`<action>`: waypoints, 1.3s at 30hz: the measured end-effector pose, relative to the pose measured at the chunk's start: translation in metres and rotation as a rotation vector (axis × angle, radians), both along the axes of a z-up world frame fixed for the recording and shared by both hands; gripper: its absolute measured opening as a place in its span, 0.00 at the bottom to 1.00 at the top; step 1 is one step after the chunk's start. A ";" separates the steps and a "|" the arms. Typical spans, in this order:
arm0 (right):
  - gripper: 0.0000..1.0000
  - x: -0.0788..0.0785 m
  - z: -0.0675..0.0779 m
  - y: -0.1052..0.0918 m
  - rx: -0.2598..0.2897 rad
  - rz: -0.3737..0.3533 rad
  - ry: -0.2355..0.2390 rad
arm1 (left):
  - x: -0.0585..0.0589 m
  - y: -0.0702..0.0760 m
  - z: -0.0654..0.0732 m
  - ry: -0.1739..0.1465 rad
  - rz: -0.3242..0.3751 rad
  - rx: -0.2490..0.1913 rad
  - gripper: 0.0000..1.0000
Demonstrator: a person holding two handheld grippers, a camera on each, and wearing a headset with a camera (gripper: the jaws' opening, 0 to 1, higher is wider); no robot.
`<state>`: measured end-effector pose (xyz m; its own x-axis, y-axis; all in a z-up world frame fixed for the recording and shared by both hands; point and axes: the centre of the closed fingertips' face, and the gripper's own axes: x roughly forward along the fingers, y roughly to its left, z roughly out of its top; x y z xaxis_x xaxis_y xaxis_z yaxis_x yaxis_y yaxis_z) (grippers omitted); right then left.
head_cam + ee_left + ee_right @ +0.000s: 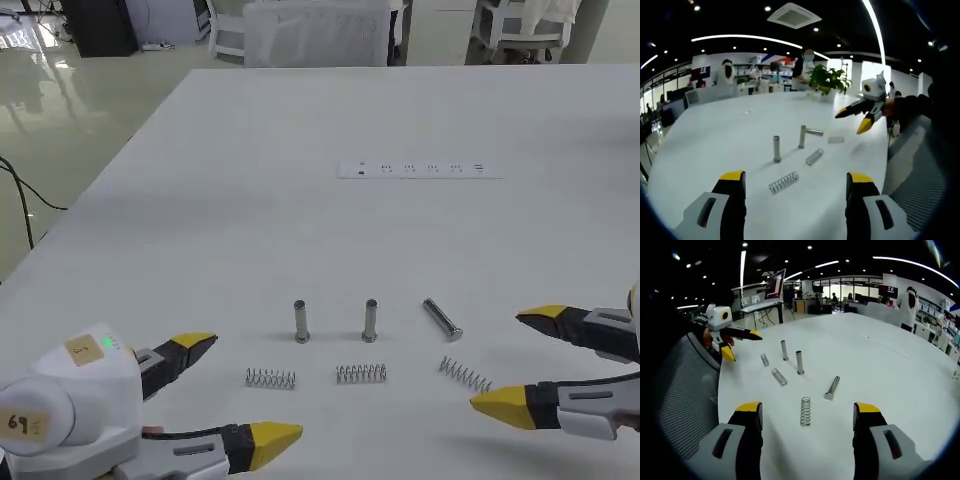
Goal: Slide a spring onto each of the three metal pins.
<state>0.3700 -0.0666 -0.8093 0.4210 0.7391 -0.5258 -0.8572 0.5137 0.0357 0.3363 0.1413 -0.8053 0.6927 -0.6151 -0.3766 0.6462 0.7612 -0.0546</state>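
Note:
Two metal pins stand upright on the white table: the left pin point(300, 321) point(776, 148) point(784, 349) and the middle pin point(370, 320) point(802, 136) point(799, 362). A third pin point(441, 319) point(814, 132) point(831, 387) lies on its side. Three springs lie in front of them: the left spring point(271, 378) point(783, 182) point(764, 359), the middle spring point(361, 373) point(814, 156) point(779, 376) and the right spring point(465, 375) point(836, 139) point(805, 411). My left gripper point(240, 392) point(795, 180) is open just short of the left spring. My right gripper point(512, 362) point(807, 410) is open with the right spring between its tips.
A white power strip point(417, 169) lies flat further back on the table. The table's left edge point(90, 195) drops to a glossy floor with a black cable point(22, 200). Chairs point(315, 30) stand beyond the far edge.

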 end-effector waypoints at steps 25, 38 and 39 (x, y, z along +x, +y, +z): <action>0.71 0.015 0.006 0.001 -0.030 0.005 -0.014 | -0.001 0.001 -0.001 0.005 0.000 0.000 0.78; 0.71 0.029 0.018 0.007 -0.045 0.022 -0.046 | -0.001 0.001 -0.001 0.007 0.003 0.003 0.78; 0.71 0.028 0.017 0.007 -0.045 0.024 -0.045 | -0.001 0.001 -0.001 0.007 0.003 0.002 0.78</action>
